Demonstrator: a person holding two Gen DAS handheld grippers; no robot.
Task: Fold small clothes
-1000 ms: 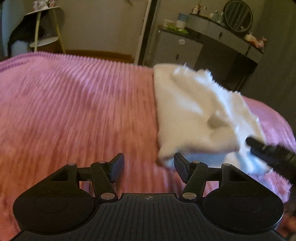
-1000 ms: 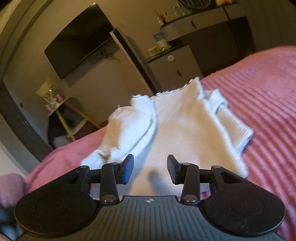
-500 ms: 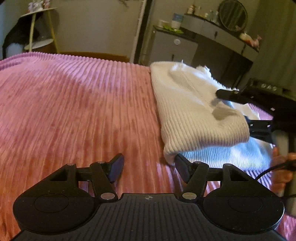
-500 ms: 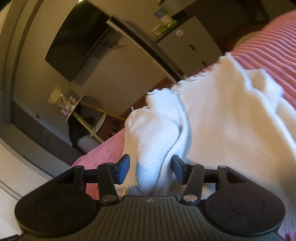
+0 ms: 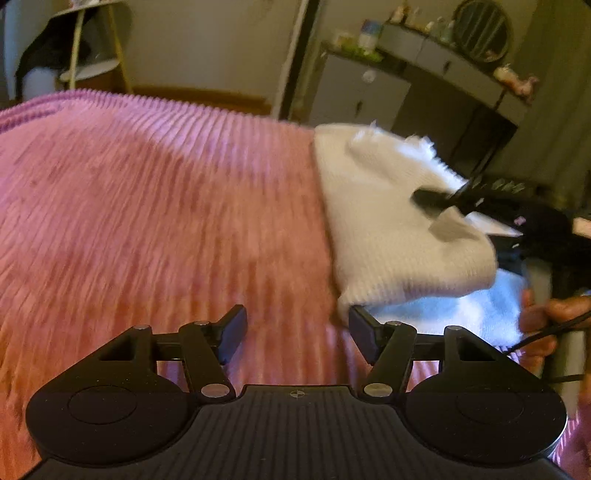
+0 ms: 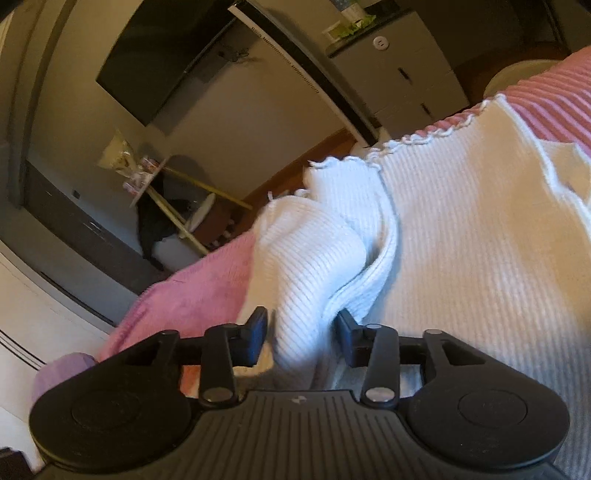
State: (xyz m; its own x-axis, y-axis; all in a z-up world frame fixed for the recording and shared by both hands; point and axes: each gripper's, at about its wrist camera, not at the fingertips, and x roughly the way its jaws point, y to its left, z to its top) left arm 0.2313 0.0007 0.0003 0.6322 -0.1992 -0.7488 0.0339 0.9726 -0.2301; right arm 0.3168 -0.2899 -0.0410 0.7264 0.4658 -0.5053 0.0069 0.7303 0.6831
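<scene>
A white ribbed garment lies folded over on the pink ribbed blanket, toward the right side of the left wrist view. My left gripper hovers open over the blanket, its right finger beside the garment's near corner, with nothing between its fingers. In the right wrist view the garment fills the right half. My right gripper has its jaws closing around a raised fold of the cloth; the right pad touches it and a small gap stays at the left pad. One right fingertip rests over the garment.
A person's hand holds the right gripper at the bed's right edge. Beyond the bed stand a grey cabinet, a dresser with a round mirror and a small side table. A dark screen hangs on the wall.
The right gripper moved in over the garment's edge, and a fold of cloth now sits between its jaws, which stand narrower than half a second ago. The left gripper has stayed put.
</scene>
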